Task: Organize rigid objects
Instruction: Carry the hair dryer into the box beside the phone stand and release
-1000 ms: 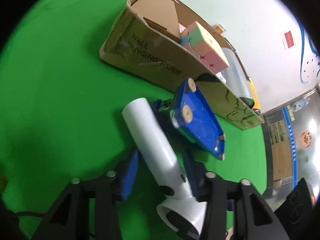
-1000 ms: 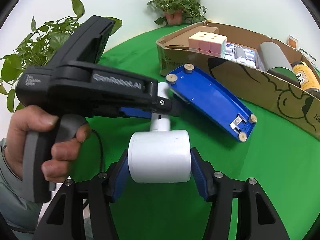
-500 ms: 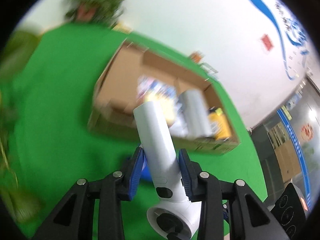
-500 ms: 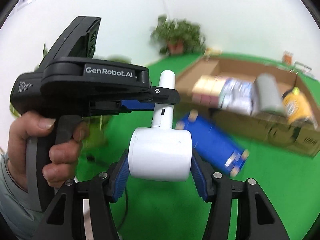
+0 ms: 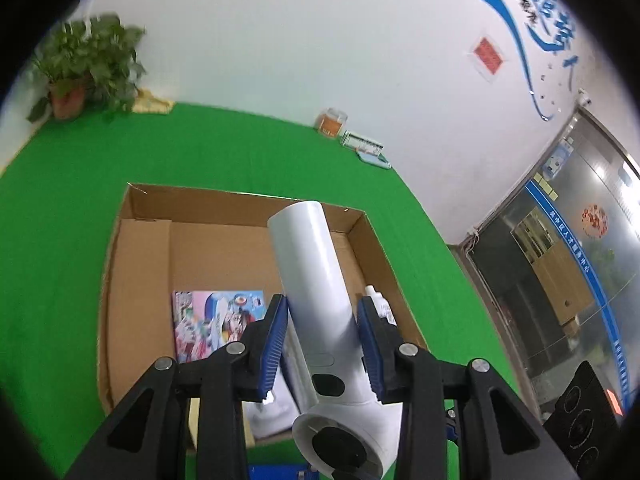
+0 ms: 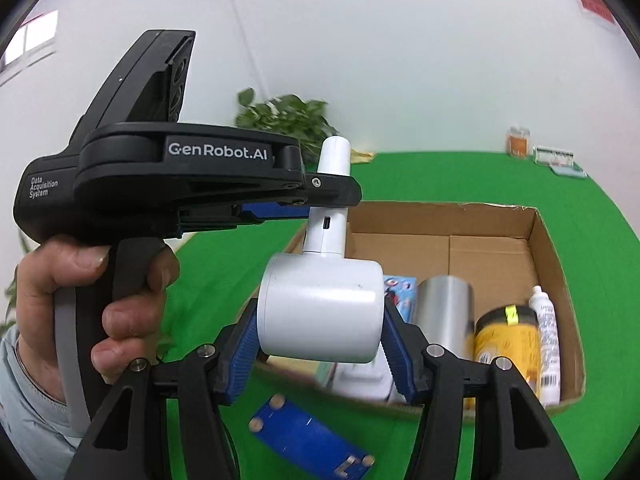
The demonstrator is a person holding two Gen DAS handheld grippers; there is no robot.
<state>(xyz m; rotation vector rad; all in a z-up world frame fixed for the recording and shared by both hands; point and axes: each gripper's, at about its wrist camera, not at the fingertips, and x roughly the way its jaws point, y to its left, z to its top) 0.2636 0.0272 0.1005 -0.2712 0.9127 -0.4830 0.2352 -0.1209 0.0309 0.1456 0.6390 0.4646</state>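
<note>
A white hair dryer [image 5: 316, 300] is held in the air by both grippers. My left gripper [image 5: 322, 344] is shut on its handle. My right gripper [image 6: 320, 356] is shut on its barrel [image 6: 320, 312]. The dryer hangs above the near edge of an open cardboard box [image 5: 140, 264] on the green table. The box holds a colourful picture box [image 5: 212, 320], a steel tumbler [image 6: 442, 312], a yellow jar [image 6: 506, 340] and a white tube [image 6: 546, 336].
A blue flat object [image 6: 308, 436] with round feet lies on the green cloth in front of the box. A potted plant [image 5: 88, 68] and small jars [image 5: 332, 122] stand at the table's far edge by the wall.
Both grippers have lifted the hair dryer off the cloth and carried it up over the box. The views now look down into the box.
</note>
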